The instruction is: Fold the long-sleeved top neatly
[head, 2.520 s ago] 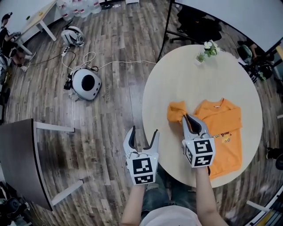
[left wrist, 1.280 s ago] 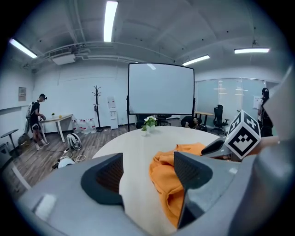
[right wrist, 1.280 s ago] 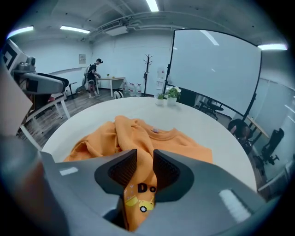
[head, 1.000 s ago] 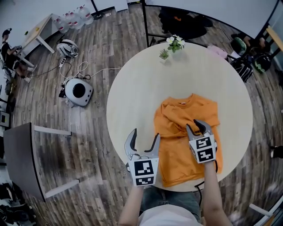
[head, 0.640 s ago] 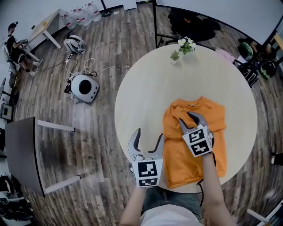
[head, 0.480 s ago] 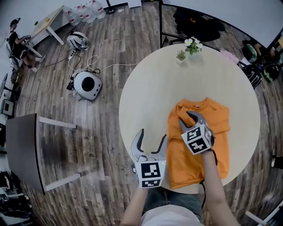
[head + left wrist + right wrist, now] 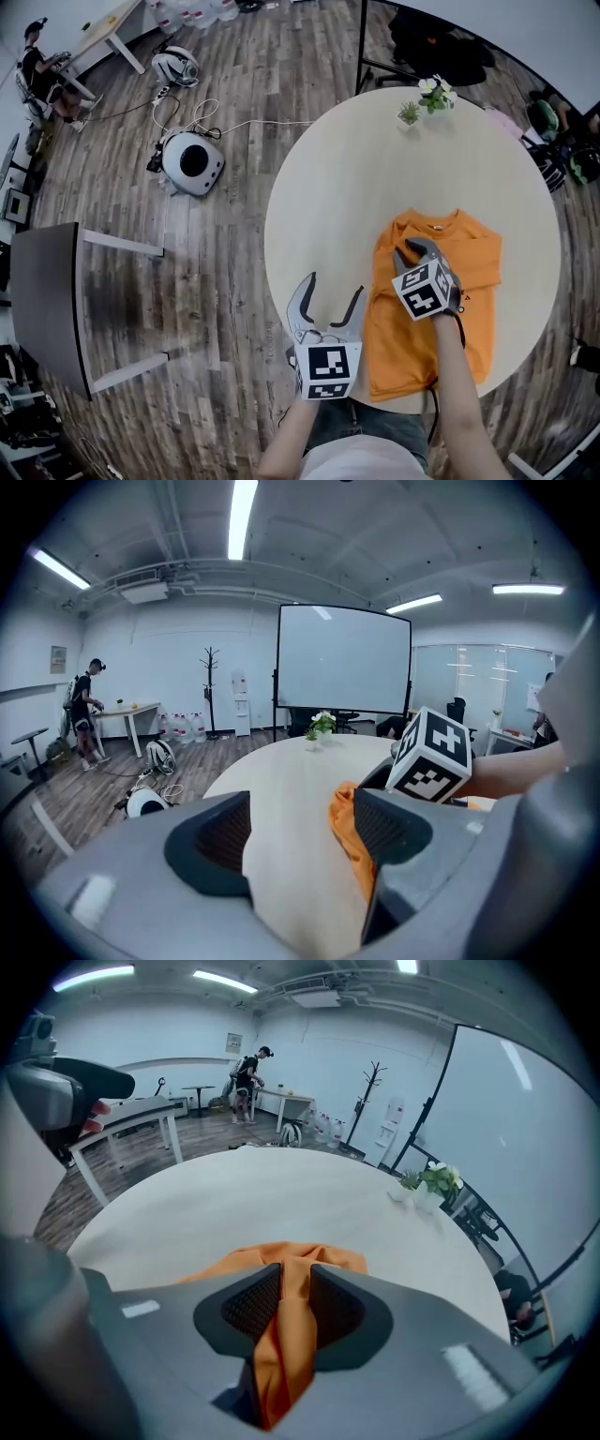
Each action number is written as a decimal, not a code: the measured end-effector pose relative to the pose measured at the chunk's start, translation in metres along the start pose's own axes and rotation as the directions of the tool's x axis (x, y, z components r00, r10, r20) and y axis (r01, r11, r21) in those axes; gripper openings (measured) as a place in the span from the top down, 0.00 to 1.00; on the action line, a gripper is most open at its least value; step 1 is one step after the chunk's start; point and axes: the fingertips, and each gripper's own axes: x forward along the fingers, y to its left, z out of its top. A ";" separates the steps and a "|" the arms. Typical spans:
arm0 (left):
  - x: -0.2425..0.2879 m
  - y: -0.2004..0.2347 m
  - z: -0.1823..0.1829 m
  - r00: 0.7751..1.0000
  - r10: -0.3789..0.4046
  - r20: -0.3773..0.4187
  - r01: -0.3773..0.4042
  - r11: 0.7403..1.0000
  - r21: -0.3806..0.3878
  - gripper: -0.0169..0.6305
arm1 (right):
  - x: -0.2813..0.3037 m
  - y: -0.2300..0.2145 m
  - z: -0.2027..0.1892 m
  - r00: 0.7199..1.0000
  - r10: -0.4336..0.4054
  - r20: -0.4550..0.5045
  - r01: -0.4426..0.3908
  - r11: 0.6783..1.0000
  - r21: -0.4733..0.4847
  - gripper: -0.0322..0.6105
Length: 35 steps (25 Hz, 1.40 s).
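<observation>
R gripper (image 7: 413,247) w/ sleeve (image 7: 284,1349), from beside top (image 7: 472,274) onto it.

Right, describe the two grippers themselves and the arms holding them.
Left gripper and right gripper match: grey curved fingers with dark ribbed pads, each carrying a white cube of black square markers. Forearms bare, no sleeves.

The top (image 7: 473,258) is orange. The surface (image 7: 366,178) is pale cream. The left tongs (image 7: 334,292) and right tongs (image 7: 411,249) are grey, their cubes patterned in black-and-white squares. The floor (image 7: 234,94) is grey-brown planking.
</observation>
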 end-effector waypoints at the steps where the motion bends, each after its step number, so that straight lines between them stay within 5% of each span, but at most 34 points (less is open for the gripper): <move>1: 0.001 0.000 0.000 1.000 0.000 -0.001 0.000 1.000 -0.002 0.45 | 0.000 0.000 0.000 1.000 0.000 0.001 0.000 1.000 0.004 0.76; 11: 0.012 -0.019 0.008 0.999 -0.033 0.011 0.032 0.999 0.016 0.45 | -0.045 -0.036 0.006 0.985 -0.086 0.153 0.063 0.987 0.151 0.85; 19: 0.028 -0.078 0.031 0.992 -0.119 0.041 0.116 0.991 0.066 0.45 | -0.119 -0.121 -0.020 0.914 -0.265 0.308 0.157 0.930 0.332 0.86; 27: 0.040 -0.139 0.033 0.985 -0.168 0.037 0.163 0.980 0.110 0.45 | -0.157 -0.176 -0.087 0.861 -0.380 0.339 0.214 0.874 0.437 0.86; 35: 0.049 -0.169 0.017 0.988 -0.157 0.000 0.156 0.980 0.123 0.45 | -0.122 -0.178 -0.174 0.941 -0.312 0.132 0.231 0.875 0.425 0.85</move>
